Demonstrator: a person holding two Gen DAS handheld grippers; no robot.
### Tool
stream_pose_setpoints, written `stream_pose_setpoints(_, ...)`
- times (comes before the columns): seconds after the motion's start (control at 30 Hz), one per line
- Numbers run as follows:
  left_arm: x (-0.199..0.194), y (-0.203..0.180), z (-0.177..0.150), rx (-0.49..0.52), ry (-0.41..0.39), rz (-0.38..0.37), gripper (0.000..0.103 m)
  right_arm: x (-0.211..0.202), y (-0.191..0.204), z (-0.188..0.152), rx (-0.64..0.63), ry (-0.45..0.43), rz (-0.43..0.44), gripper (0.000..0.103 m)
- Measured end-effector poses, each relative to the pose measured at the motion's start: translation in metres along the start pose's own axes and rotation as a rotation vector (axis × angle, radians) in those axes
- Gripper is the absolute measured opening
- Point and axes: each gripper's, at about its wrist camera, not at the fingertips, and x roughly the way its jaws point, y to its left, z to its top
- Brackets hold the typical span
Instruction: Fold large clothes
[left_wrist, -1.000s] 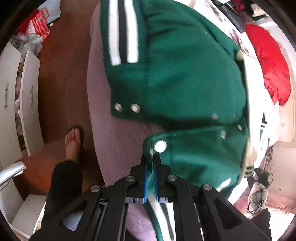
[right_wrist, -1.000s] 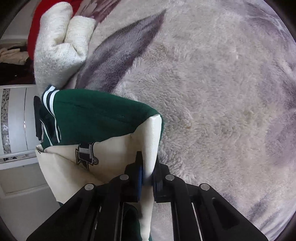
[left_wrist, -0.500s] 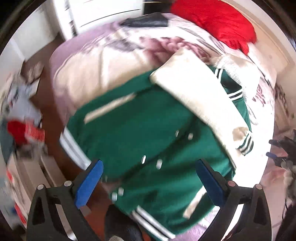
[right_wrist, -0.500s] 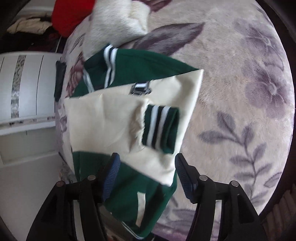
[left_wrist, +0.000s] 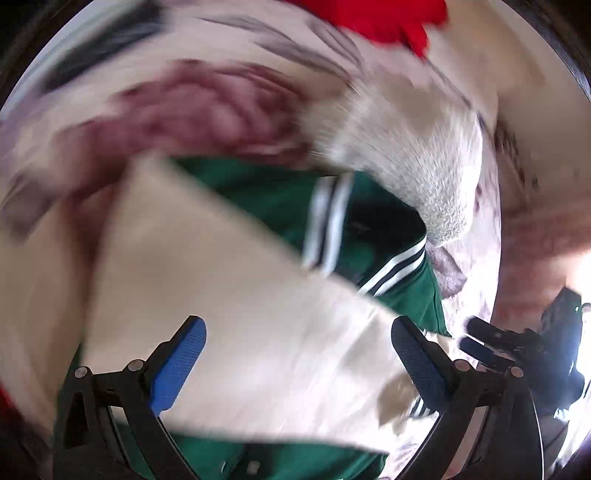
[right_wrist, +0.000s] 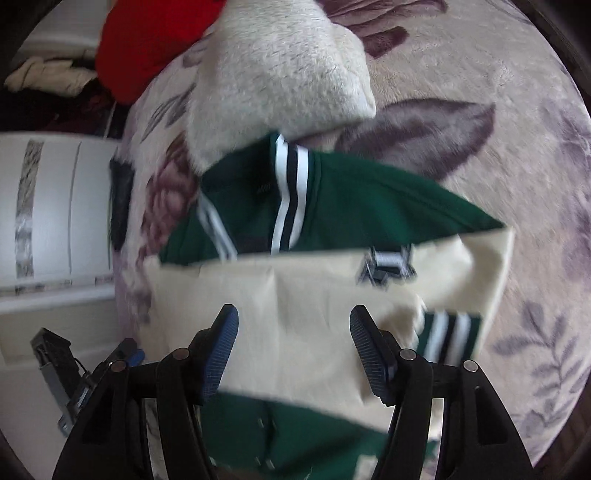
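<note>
Below both grippers lies the green jacket (right_wrist: 369, 206), spread on a flowered blanket (right_wrist: 480, 74) with its cream sleeves (right_wrist: 314, 291) folded across the body; the left gripper (left_wrist: 297, 347) hangs over it with its jaws spread wide and nothing between the blue pads (left_wrist: 177, 365); the right gripper (right_wrist: 293, 332) hangs likewise, its jaws parted rather less, and they too hold nothing (the cloth lies well beneath them, not touched). Ahead of the right gripper the striped collar (right_wrist: 288, 192) shows, and just past that a fluffy white pillow (right_wrist: 280, 62) rests against the jacket's top edge; a striped cuff (right_wrist: 448, 336) sits just right of the right-hand finger. Farther off, beyond the pillow and to the left, is a heap of red cloth (right_wrist: 147, 40); a white cabinet (right_wrist: 55, 206) stands to the left of the bed. From the left gripper's side everything is smeared with blur, though the jacket, pillow and red cloth can be made out, and the other gripper shows at the right edge.
</note>
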Motion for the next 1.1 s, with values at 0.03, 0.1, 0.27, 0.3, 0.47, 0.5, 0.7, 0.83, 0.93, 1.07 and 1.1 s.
stream_pose_setpoints(0.03,0.025,-0.015,0.018,0.050,0.045,-0.013,0.101,0.015,0.005,0.014,0.025,-0.015,-0.019,0.065)
stream_pose_setpoints(0.1,0.071,-0.038,0.047,0.140,0.113,0.047,0.096,0.040,0.014,0.037,0.053,-0.027,-0.063,0.065)
stream_pose_setpoints(0.27,0.158,-0.051,0.065,0.313,0.223,0.287,0.032,0.103,0.029,0.079,0.121,-0.023,-0.121,0.065)
stream_pose_setpoints(0.3,0.156,-0.050,0.063,0.340,0.192,0.298,0.021,0.118,0.031,0.085,0.116,-0.008,-0.163,0.065)
stream_pose_setpoints(0.47,0.128,-0.053,0.062,0.400,0.075,0.213,0.004,0.145,0.050,0.088,0.013,-0.043,-0.398,0.027)
stream_pose_setpoints(0.5,0.124,-0.051,0.066,0.388,0.053,0.204,0.004,0.145,0.051,0.088,0.005,-0.051,-0.420,0.012)
stream_pose_setpoints(0.7,0.108,-0.053,0.094,0.302,0.021,0.154,0.003,0.121,0.057,0.098,0.070,-0.113,-0.371,0.011)
stream_pose_setpoints(0.83,0.100,-0.066,0.108,0.324,0.000,0.149,0.000,0.112,0.070,0.111,0.066,-0.135,-0.384,0.010)
stream_pose_setpoints(0.93,0.095,-0.079,0.117,0.363,-0.041,0.162,0.000,0.115,0.075,0.120,0.079,-0.152,-0.393,0.010)
stream_pose_setpoints(1.07,0.097,-0.079,0.130,0.332,0.022,0.110,0.002,0.135,0.073,0.131,0.084,-0.092,-0.383,0.011)
stream_pose_setpoints(1.1,0.088,-0.073,0.121,0.315,0.024,0.081,0.002,0.134,0.068,0.131,0.101,-0.090,-0.357,0.014)
